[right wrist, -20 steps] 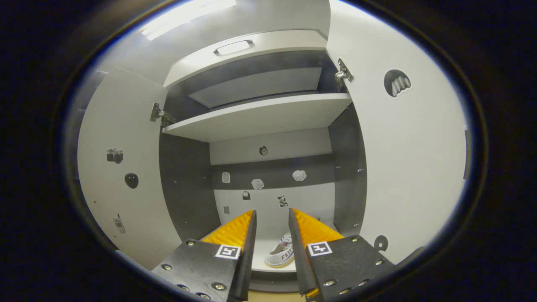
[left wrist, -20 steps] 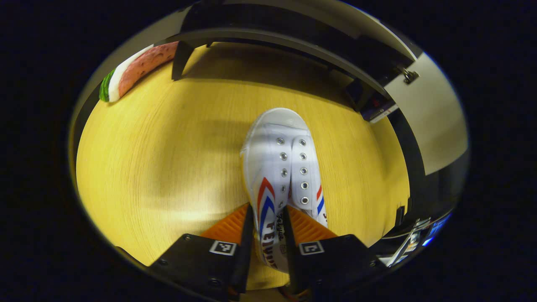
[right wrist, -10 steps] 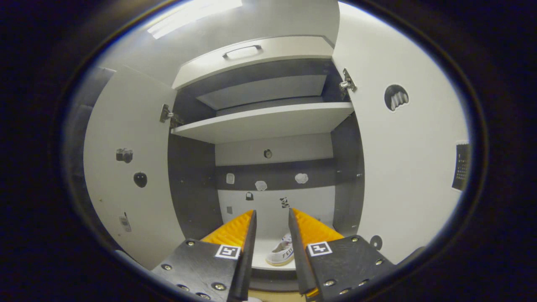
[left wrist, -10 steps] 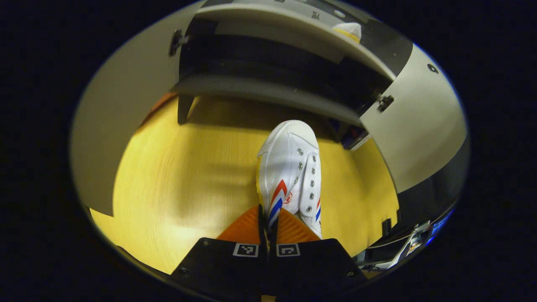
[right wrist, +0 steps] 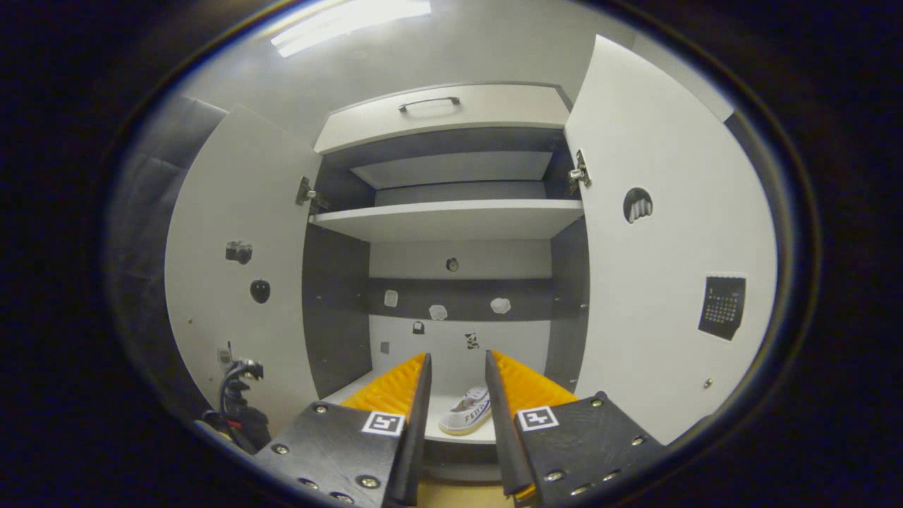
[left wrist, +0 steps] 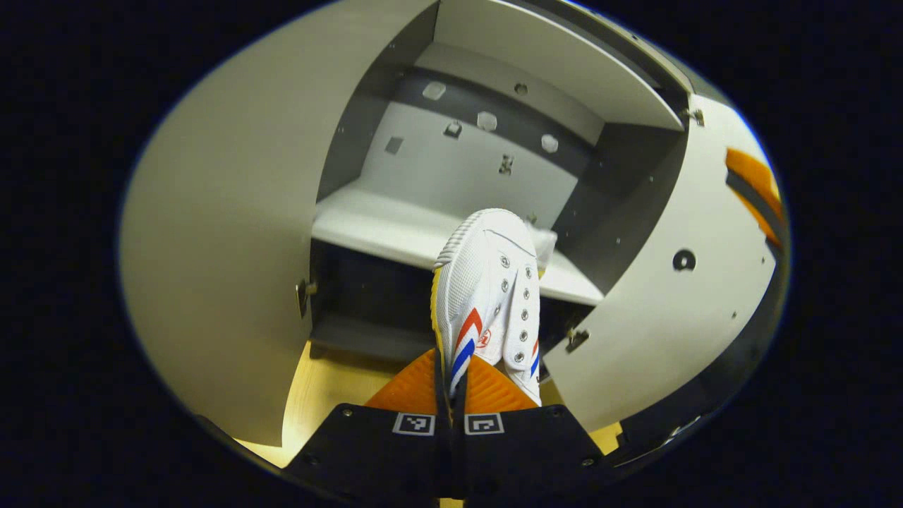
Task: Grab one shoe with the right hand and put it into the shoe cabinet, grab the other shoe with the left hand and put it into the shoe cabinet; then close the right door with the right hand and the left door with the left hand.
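While the left gripper (left wrist: 451, 377) clamps the shoe (left wrist: 487, 296), its heel seems hidden.

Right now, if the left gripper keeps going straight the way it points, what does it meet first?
Probably the lower shelf of the open cabinet: the left gripper holds a white shoe toe-first toward it. Depth is unclear.

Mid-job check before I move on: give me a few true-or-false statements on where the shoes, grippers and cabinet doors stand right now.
1. The left gripper is shut on a white shoe. True.
2. The right gripper holds a shoe. False: it is open and holds nothing.
3. One shoe already sits on the cabinet's lower shelf. True.
4. Both cabinet doors are closed. False: the left door and right door are open.
5. The held shoe rests on the shelf. False: it is held in front of the opening.
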Motion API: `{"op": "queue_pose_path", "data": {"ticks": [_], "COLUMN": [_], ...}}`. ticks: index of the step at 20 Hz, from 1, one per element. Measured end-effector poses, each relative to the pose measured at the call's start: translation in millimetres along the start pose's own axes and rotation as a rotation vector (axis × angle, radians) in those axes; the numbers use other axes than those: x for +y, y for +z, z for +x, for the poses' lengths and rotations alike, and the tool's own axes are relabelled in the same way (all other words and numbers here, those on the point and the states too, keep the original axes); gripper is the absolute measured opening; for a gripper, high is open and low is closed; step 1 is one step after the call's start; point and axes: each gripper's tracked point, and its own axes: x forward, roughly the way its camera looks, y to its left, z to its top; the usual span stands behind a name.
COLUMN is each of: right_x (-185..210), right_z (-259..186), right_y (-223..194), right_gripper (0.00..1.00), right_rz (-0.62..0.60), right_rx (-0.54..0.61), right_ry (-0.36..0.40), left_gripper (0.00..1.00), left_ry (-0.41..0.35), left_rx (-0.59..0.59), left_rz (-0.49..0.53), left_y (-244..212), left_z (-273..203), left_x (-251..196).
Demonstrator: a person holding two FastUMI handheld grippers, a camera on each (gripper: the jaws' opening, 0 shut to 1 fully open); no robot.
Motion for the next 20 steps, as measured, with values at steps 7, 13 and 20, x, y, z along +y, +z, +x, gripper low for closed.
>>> {"op": "queue_pose_path", "data": {"ticks": [7,13,20], "right_x": [-4.4,-53.6,-102.6], "right_z": [-40.1,-81.9,-129.5], "right_y": [-17.6,-38.8,-44.7], "right_gripper": [0.34,0.44,0.44], "right_rz": [-0.019,0.007,-0.057], "right_rx": [0.036,0.085,0.115], "right_ry": [-0.054,-0.203,-0.382], "left_gripper": [0.01,0.01,0.02], "left_ry": [-0.007,0.028,0.056], "left_rx": [-0.140,-0.153,-0.114], "left_rz": [0.042,0.099,0.121], "left_y": [88.4,138.2,145.8], "left_z": [34.2,111.2,164.4], "left_x": [2.6,2.6,12.7]}}
